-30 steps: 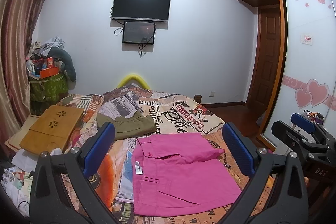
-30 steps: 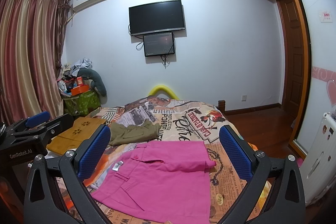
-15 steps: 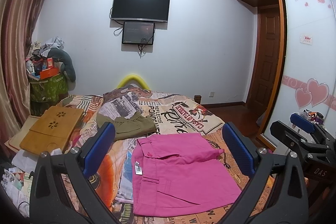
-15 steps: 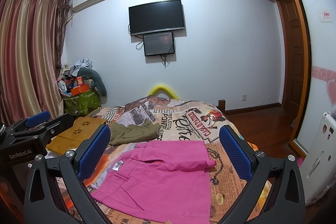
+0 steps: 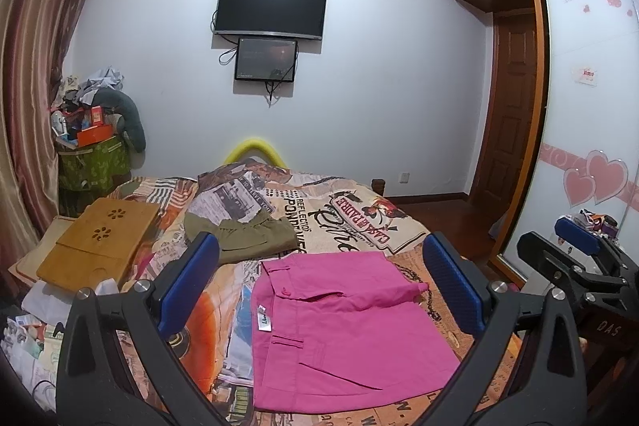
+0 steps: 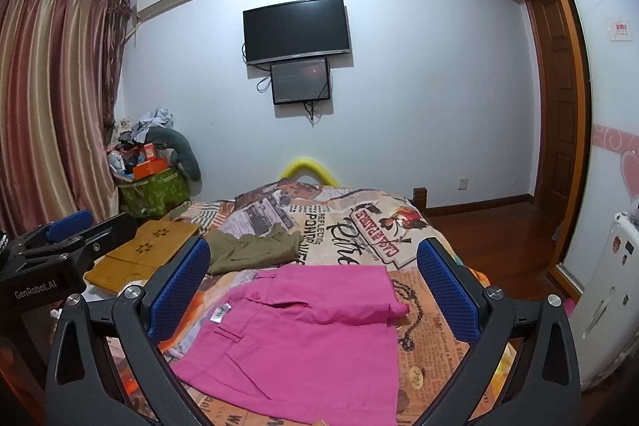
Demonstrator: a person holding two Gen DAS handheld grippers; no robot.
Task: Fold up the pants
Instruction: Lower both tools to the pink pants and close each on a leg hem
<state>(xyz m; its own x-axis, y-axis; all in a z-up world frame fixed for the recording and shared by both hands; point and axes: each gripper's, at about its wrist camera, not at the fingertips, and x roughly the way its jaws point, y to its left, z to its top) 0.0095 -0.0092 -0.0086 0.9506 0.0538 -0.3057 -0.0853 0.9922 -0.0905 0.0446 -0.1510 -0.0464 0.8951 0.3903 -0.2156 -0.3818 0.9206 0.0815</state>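
Folded pink pants (image 5: 339, 330) lie flat on the patterned bedspread (image 5: 347, 218), also in the right wrist view (image 6: 303, 338). A white label sticks out at their left edge. My left gripper (image 5: 323, 286) is open and empty, held above the near side of the pants. My right gripper (image 6: 311, 286) is open and empty, also above them. The right gripper shows at the right edge of the left wrist view (image 5: 575, 258); the left gripper shows at the left edge of the right wrist view (image 6: 60, 246).
Folded olive-green pants (image 5: 243, 234) lie further back on the bed. A wooden lap tray (image 5: 100, 238) lies at the bed's left. A green basket of clutter (image 5: 92, 162) stands by the curtain. A sliding wardrobe (image 5: 583, 106) and wooden floor are on the right.
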